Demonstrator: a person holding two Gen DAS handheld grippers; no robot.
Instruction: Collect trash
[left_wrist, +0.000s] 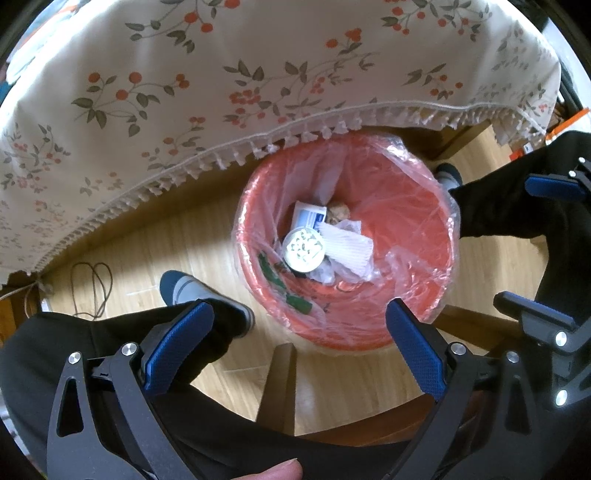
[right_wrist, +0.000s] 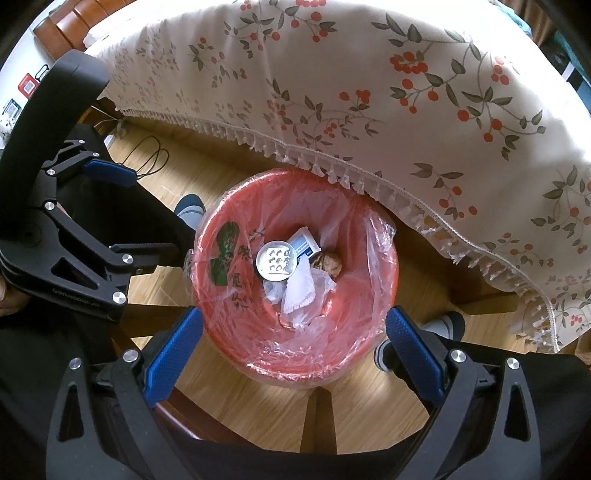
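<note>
A red trash bin (left_wrist: 413, 229) lined with a clear plastic bag stands on the wooden floor, seen from above; it also shows in the right wrist view (right_wrist: 354, 295). Inside lie a round white lid (left_wrist: 303, 248) (right_wrist: 276, 263), a white net wrapper (left_wrist: 349, 251) (right_wrist: 300, 291), a blue-and-white carton (left_wrist: 308, 218) (right_wrist: 304, 243) and a brown crumpled lump (left_wrist: 339, 213) (right_wrist: 327, 265). My left gripper (left_wrist: 299, 314) hovers above the bin's near rim, open and empty. My right gripper (right_wrist: 294, 321) hovers above the bin, open and empty.
A table with a floral fringed tablecloth (left_wrist: 207, 85) (right_wrist: 388, 96) overhangs the bin's far side. The person's dark-trousered legs and feet in socks (left_wrist: 199, 291) (right_wrist: 190, 210) flank the bin. A dark cable (left_wrist: 92, 288) lies on the floor. A wooden chair frame (left_wrist: 280, 384) is below.
</note>
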